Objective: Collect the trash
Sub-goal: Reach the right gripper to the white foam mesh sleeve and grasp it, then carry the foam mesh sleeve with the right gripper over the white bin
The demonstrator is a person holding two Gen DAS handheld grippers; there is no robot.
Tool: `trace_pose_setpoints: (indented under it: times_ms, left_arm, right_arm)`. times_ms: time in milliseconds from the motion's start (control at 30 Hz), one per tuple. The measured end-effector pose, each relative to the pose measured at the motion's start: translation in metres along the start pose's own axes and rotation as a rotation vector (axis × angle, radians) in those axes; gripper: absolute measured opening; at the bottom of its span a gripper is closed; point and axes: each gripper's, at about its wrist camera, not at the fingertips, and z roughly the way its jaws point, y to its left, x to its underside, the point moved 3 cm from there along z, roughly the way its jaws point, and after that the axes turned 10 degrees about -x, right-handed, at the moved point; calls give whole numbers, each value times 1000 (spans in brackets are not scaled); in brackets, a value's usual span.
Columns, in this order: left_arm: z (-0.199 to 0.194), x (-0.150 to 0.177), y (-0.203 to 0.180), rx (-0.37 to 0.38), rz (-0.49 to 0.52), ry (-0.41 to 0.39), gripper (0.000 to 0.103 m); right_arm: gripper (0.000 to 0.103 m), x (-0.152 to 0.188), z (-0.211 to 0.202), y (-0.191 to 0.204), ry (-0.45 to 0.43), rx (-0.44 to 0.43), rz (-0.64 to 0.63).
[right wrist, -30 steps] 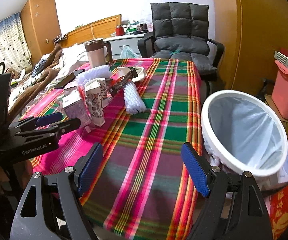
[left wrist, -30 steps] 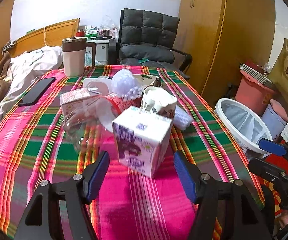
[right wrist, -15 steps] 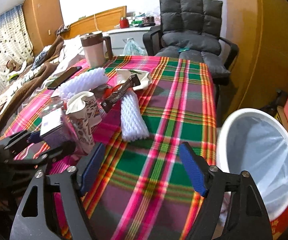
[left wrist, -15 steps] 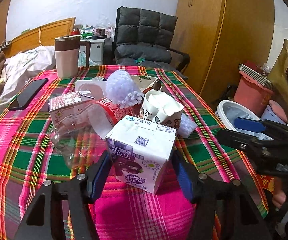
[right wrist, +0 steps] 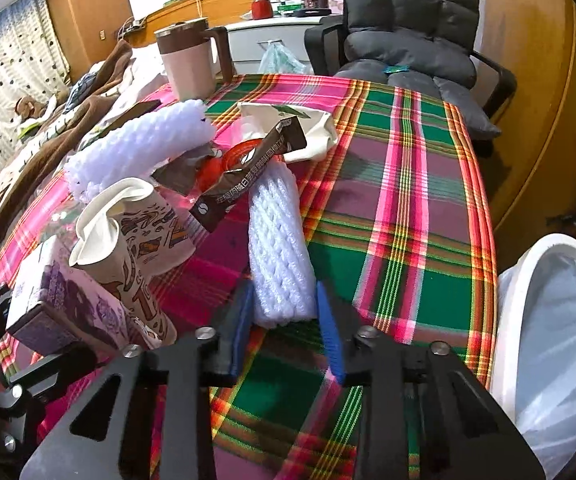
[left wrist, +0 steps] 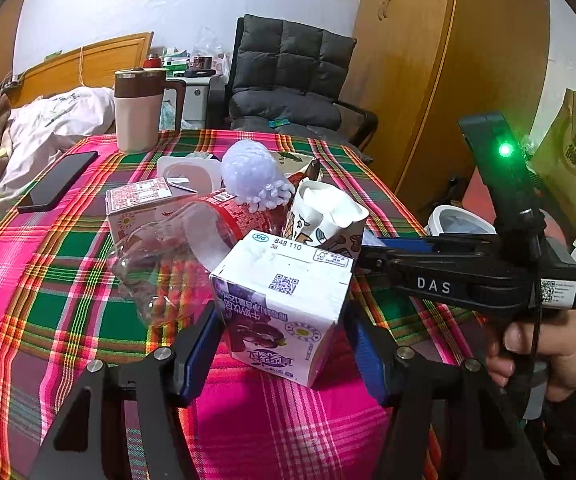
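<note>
A purple and white milk carton (left wrist: 284,292) stands on the plaid tablecloth (left wrist: 68,280). My left gripper (left wrist: 280,348) is shut on it, one blue pad against each side. A white foam net sleeve (right wrist: 278,248) lies on the cloth. My right gripper (right wrist: 286,324) is closing on its near end, and both pads touch the foam. Behind the carton sit a crumpled paper cup (left wrist: 327,216), a clear plastic bottle (left wrist: 176,260), a second foam net (left wrist: 252,176) and a pink carton (left wrist: 140,204). A brown wrapper (right wrist: 248,172) lies over the sleeve's far end.
A white bin with a clear liner (right wrist: 503,300) stands off the table's right edge. A tall mug (left wrist: 140,108) and a phone (left wrist: 60,180) are at the far left of the table. A dark chair (left wrist: 288,80) is behind the table, a bed to the left.
My right gripper has moved in over the table to the foam sleeve, and its jaws have narrowed from wide onto it. My left fingers have come up around the milk carton.
</note>
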Motion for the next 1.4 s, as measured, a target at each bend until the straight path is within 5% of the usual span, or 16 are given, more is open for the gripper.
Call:
trace_pose_setpoints:
  times_ms: [467, 867, 1400]
  left_arm:
    - [-28, 4, -14, -10, 16, -17, 62]
    - [-57, 7, -28, -8, 25, -48, 62]
    - [-68, 4, -34, -12, 49, -64, 62]
  right_arm:
    - [27, 35, -55, -1, -78, 33, 74]
    - [26, 22, -68, 23, -116, 179, -88]
    - [26, 41, -89, 24, -162, 151, -47]
